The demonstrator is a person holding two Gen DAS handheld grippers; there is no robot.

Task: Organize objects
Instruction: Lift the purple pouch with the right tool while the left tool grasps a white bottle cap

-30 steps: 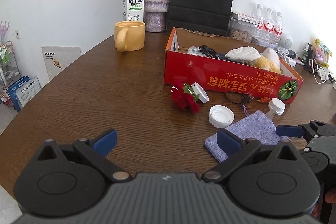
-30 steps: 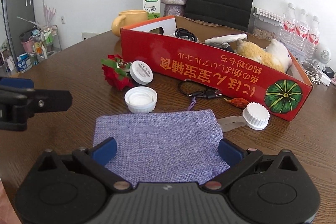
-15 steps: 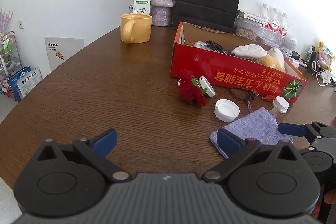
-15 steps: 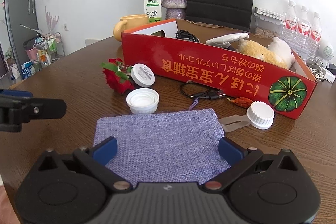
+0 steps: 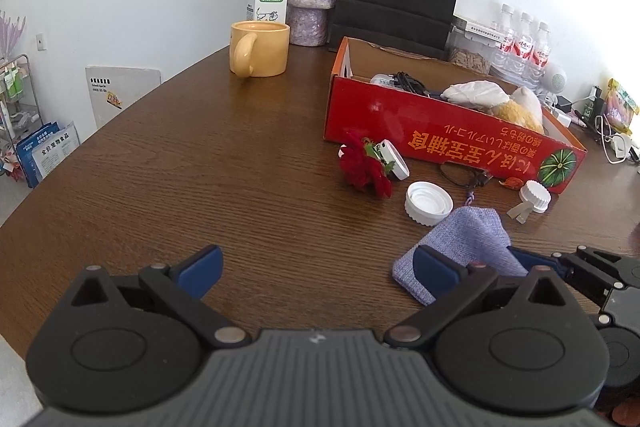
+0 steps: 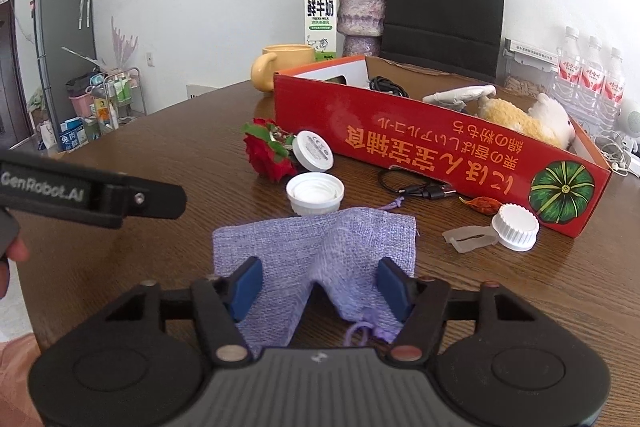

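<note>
On the brown wooden table [image 6: 120, 155], a red cardboard box [image 6: 440, 155] is lying lengthwise behind the clutter. In front of it, a lilac woven drawstring pouch [image 6: 320, 251] is bunching into a raised ridge between the 2 blue pads [image 6: 246, 285] of the right gripper [image 6: 318, 287], whose jaws have just been closing and are pressing its sides; its drawstring end is pointing toward the camera. The left gripper [image 5: 316, 269] is hovering with fingers apart over bare wood, the pouch just beside its right finger.
</note>
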